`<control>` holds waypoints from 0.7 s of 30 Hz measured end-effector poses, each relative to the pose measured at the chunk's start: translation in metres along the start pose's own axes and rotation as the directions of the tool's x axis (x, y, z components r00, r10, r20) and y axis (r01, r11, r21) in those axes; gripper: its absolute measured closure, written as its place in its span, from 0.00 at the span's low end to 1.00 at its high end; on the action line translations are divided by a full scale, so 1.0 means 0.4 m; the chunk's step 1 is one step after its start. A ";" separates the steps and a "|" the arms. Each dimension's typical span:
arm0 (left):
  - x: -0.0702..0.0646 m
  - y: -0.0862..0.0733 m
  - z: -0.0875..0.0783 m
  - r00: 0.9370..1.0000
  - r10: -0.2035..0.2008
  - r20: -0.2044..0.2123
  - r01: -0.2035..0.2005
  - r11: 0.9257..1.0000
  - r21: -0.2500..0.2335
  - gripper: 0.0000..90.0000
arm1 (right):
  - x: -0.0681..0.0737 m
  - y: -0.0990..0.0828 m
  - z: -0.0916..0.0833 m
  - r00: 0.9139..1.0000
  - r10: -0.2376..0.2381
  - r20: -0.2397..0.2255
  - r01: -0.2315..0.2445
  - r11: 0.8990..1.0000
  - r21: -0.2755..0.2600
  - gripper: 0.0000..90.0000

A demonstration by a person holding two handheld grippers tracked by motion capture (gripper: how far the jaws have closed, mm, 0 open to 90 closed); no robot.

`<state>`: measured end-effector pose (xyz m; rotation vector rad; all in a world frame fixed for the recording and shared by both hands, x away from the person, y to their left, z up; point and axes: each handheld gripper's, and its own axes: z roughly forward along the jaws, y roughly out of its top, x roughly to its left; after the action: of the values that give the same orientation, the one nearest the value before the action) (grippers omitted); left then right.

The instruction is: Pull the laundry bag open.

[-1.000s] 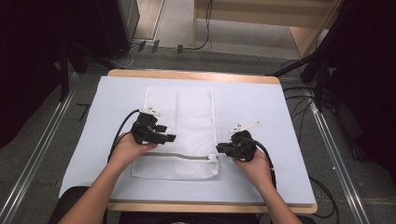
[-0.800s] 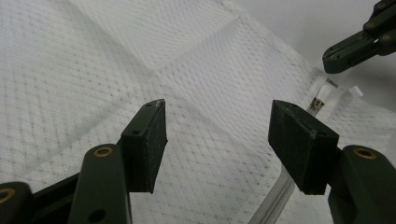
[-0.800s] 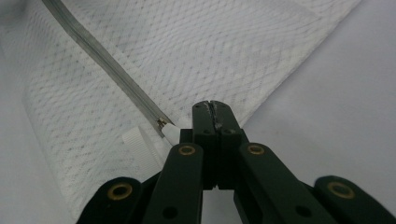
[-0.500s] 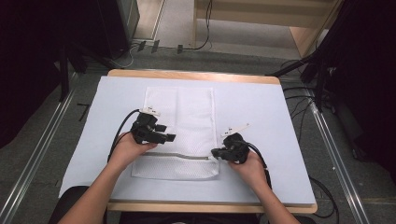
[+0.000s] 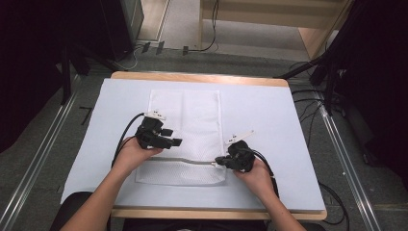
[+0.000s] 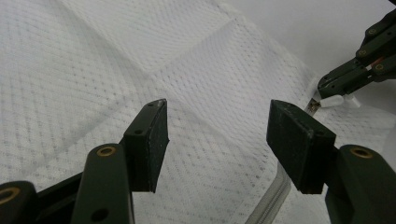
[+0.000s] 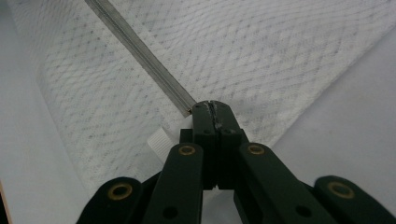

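A white mesh bag point(image 5: 192, 120) lies flat on the pale table cover, with a grey zipper point(image 5: 192, 161) running across its near part. My left gripper point(image 5: 174, 136) hovers over the bag's left side, jaws open and nothing between them point(image 6: 217, 135). My right gripper point(image 5: 219, 160) sits at the zipper's right end, jaws shut point(image 7: 213, 106). The zipper track point(image 7: 140, 53) runs up to its tips, and the white zipper pull point(image 7: 159, 140) pokes out beside them. In the left gripper view the right gripper point(image 6: 327, 86) pinches that white pull point(image 6: 337, 100).
The table point(image 5: 288, 120) has a wooden edge at the front and back. Metal rails point(image 5: 43, 154) run along the floor on both sides. Black cables point(image 5: 312, 110) lie off the right edge. Dark equipment stands at the far left and right.
The right gripper has slid a little left and nearer to the person, onto the zipper's right end. The left hand and the bag have kept still.
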<state>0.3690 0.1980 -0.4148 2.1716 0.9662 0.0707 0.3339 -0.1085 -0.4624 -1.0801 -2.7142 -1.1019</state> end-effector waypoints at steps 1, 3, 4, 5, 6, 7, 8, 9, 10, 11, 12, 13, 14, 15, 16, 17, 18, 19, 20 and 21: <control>-0.002 0.000 0.000 1.000 0.002 0.000 -0.002 1.000 -0.002 0.45 | 0.002 0.000 0.000 1.000 -0.001 0.000 0.001 1.000 0.002 1.00; -0.006 0.001 0.000 1.000 0.004 0.006 -0.004 1.000 -0.004 0.45 | 0.008 0.001 0.001 1.000 -0.010 -0.001 0.010 1.000 0.001 1.00; -0.008 0.001 0.001 1.000 0.006 0.006 -0.006 1.000 -0.005 0.45 | 0.011 0.003 0.003 1.000 -0.014 -0.004 0.014 1.000 -0.006 1.00; -0.011 0.002 0.002 1.000 0.007 0.008 -0.007 1.000 -0.006 0.46 | 0.013 0.004 0.004 1.000 -0.018 -0.003 0.017 1.000 -0.006 1.00; -0.013 0.002 0.004 1.000 0.009 0.008 -0.009 1.000 -0.004 0.46 | 0.016 0.007 0.005 1.000 -0.016 -0.008 0.016 1.000 -0.004 1.00; -0.015 0.003 0.005 1.000 0.011 0.013 -0.011 1.000 0.000 0.46 | 0.017 0.008 0.008 1.000 -0.020 -0.009 0.020 1.000 -0.009 1.00; -0.017 0.003 0.007 1.000 0.013 0.013 -0.013 1.000 -0.001 0.46 | 0.020 0.009 0.010 1.000 -0.022 -0.012 0.022 1.000 -0.007 1.00; -0.020 0.002 0.009 1.000 0.016 0.016 -0.016 1.000 0.003 0.46 | 0.022 0.011 0.012 0.999 -0.031 -0.013 0.031 1.000 -0.005 1.00; -0.022 0.002 0.011 1.000 0.016 0.017 -0.016 1.000 0.003 0.47 | 0.025 0.011 0.014 0.999 -0.037 -0.008 0.037 0.999 -0.006 1.00; -0.025 0.002 0.013 1.000 0.017 0.021 -0.017 1.000 0.005 0.47 | 0.027 0.011 0.015 0.999 -0.040 -0.007 0.040 0.999 -0.005 1.00; -0.029 0.002 0.016 0.999 0.017 0.027 -0.017 1.000 0.003 0.48 | 0.028 0.011 0.013 0.999 -0.046 -0.002 0.046 0.999 -0.005 1.00; -0.033 0.003 0.018 0.999 0.018 0.028 -0.019 1.000 0.002 0.48 | 0.029 0.011 0.012 0.999 -0.054 0.000 0.054 0.998 -0.009 1.00; -0.038 0.003 0.022 0.999 0.028 0.033 -0.028 1.000 0.002 0.48 | 0.028 0.011 0.010 0.998 -0.058 0.004 0.058 0.998 -0.016 1.00; -0.042 0.004 0.024 0.999 0.030 0.036 -0.030 1.000 0.003 0.49 | 0.025 0.011 0.006 0.998 -0.057 0.009 0.057 0.998 -0.019 1.00; -0.047 0.005 0.027 0.999 0.032 0.041 -0.033 0.999 0.005 0.50 | 0.023 0.010 0.005 0.998 -0.058 0.010 0.058 0.998 -0.020 1.00; -0.052 0.005 0.030 0.998 0.035 0.045 -0.035 0.999 0.006 0.50 | 0.020 0.009 0.004 0.998 -0.055 0.011 0.055 0.998 -0.020 1.00; -0.056 0.006 0.033 0.998 0.040 0.052 -0.041 0.999 0.012 0.51 | 0.019 0.008 0.003 0.999 -0.047 0.009 0.047 0.999 -0.016 1.00; -0.060 0.006 0.037 0.997 0.043 0.056 -0.044 0.999 0.011 0.52 | 0.017 0.007 0.003 0.999 -0.049 0.010 0.049 0.999 -0.013 1.00; -0.066 0.007 0.041 0.997 0.039 0.061 -0.039 0.999 0.014 0.52 | 0.015 0.005 0.004 0.999 -0.053 0.013 0.053 0.999 -0.012 1.00; -0.069 0.008 0.045 0.997 0.042 0.066 -0.043 0.999 0.018 0.53 | 0.014 0.004 0.004 0.998 -0.053 0.016 0.053 0.999 -0.006 1.00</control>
<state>0.3570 0.1673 -0.4193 2.1981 0.8873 0.0102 0.3308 -0.1034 -0.4610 -1.0285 -2.7689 -1.1142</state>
